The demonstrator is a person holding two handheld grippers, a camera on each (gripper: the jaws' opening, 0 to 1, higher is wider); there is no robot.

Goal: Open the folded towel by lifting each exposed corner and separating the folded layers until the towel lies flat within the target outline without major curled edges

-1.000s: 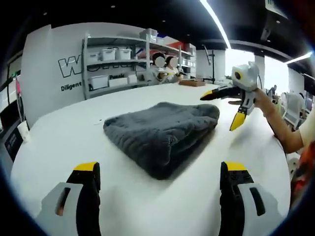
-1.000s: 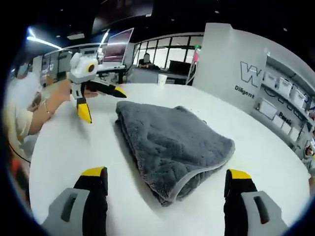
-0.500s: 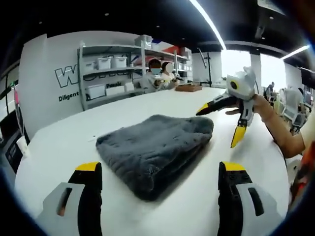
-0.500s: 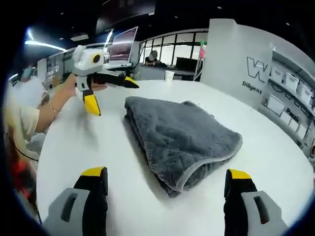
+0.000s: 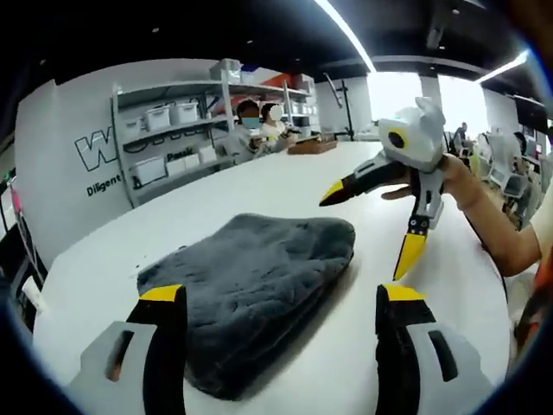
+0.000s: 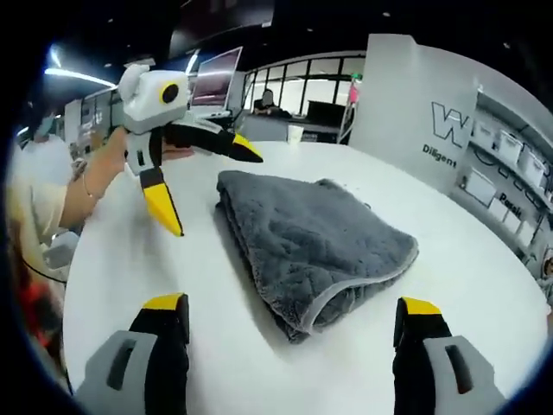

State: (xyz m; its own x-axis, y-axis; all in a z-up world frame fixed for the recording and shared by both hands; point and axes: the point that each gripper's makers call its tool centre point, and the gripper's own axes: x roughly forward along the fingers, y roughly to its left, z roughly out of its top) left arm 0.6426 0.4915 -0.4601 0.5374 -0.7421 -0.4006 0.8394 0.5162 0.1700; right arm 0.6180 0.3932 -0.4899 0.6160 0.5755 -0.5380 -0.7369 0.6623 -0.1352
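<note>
Left gripper view: my left gripper [image 5: 275,346] gapes wide over the folded towel [image 5: 251,290] on the table [image 5: 259,186]; my right gripper [image 5: 371,229] hovers beside it, spread too.

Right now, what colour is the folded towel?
Dark grey with a lighter grey edge trim, seen best in the right gripper view: towel.

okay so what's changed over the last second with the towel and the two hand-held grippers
Both hand-held grippers have closed in on the folded grey towel. The left hand-held gripper and the right hand-held gripper both show larger and nearer the towel's edge than a second ago, jaws spread wide. Nothing has been taken hold of. The towel stays folded on the white table, in the same shape.
</note>
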